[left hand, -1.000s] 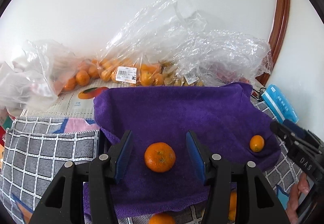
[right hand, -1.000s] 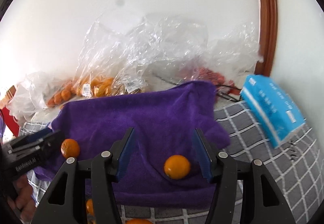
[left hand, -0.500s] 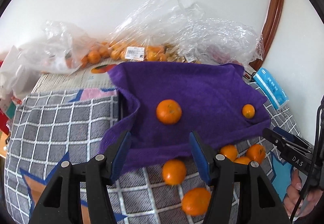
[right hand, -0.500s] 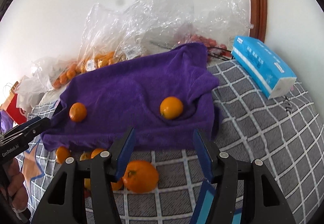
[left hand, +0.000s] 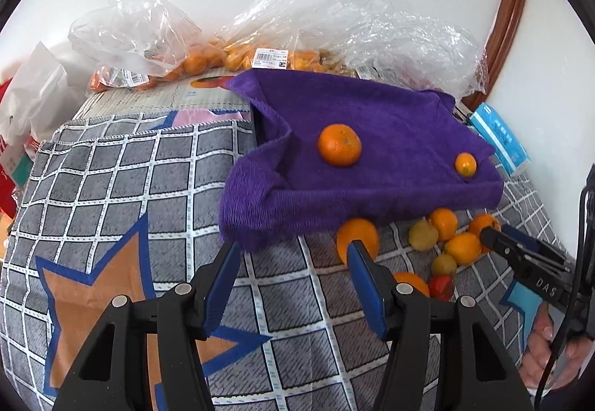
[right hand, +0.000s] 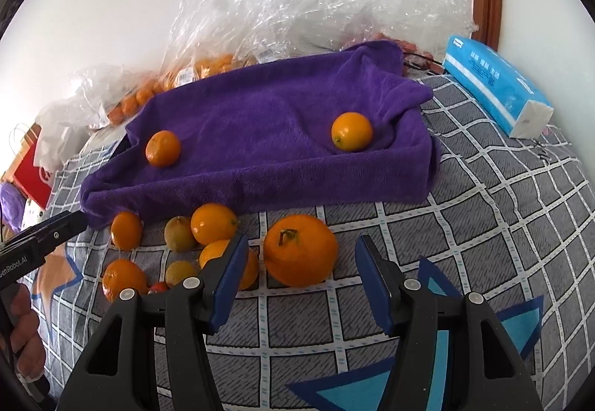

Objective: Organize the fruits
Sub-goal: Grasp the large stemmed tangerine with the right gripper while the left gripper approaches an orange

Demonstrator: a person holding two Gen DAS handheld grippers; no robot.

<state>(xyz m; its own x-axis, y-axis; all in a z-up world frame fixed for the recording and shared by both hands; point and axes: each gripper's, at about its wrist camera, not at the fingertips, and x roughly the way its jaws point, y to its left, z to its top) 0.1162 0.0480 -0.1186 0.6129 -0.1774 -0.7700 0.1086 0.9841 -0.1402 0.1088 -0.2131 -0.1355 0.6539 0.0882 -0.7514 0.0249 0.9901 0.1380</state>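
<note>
The large orange [right hand: 300,250] lies just beyond the right gripper [right hand: 301,281], centred between its spread, empty jaws, nearer to it than to the left gripper [left hand: 293,284], likewise spread and empty.

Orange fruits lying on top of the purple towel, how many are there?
2. A rough-skinned orange mandarin sits near the purple towel's left end; a smooth round orange fruit rests in a fold near its right end. Others may be hidden under the towel.

Each black gripper [left hand: 293,264] [right hand: 301,256] has blue pads, silver screws and white, perhaps brand, lettering.
</note>
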